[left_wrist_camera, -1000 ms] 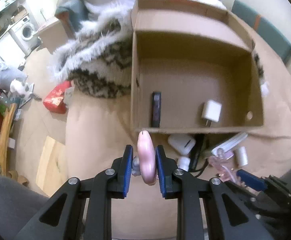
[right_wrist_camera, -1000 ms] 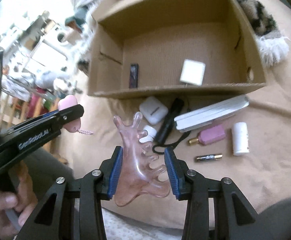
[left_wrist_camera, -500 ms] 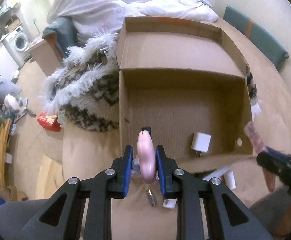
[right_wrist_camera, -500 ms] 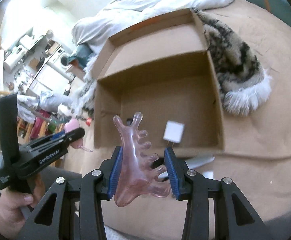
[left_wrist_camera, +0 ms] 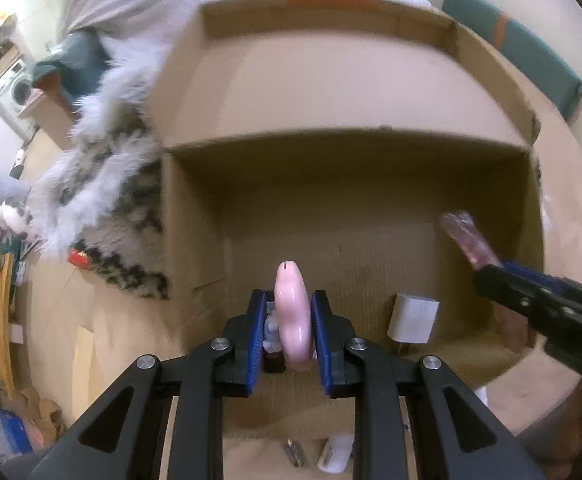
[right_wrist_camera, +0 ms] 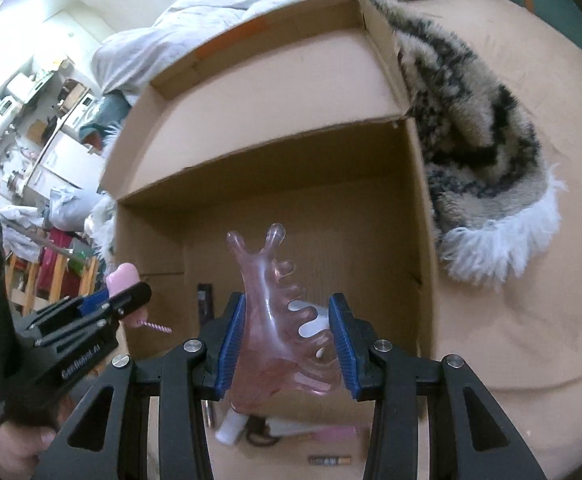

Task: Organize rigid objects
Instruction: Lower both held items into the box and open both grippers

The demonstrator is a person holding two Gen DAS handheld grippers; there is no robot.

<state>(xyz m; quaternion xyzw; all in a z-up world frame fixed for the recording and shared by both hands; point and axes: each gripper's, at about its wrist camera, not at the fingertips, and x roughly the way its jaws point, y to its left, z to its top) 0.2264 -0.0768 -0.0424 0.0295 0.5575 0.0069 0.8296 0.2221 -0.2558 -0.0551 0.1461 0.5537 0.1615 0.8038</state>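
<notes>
You have carried both loads forward until they hang over the open cardboard box (left_wrist_camera: 195, 248), where a moment ago they were short of its near wall. Your left tongs (left_wrist_camera: 287, 322) pinch the pink charm (left_wrist_camera: 291, 312) edge-on, above the box floor near its left wall, over the dark stick (right_wrist_camera: 205, 303). Your right tongs (right_wrist_camera: 287, 338) clamp the pink comb-shaped massager (right_wrist_camera: 269, 320), its prongs pointing up, above the white charger (left_wrist_camera: 413, 318) at the box's near side. Both pieces look ready to release; the leftovers outside the near wall, a battery (right_wrist_camera: 328, 459) among them, still wait on the bed.
</notes>
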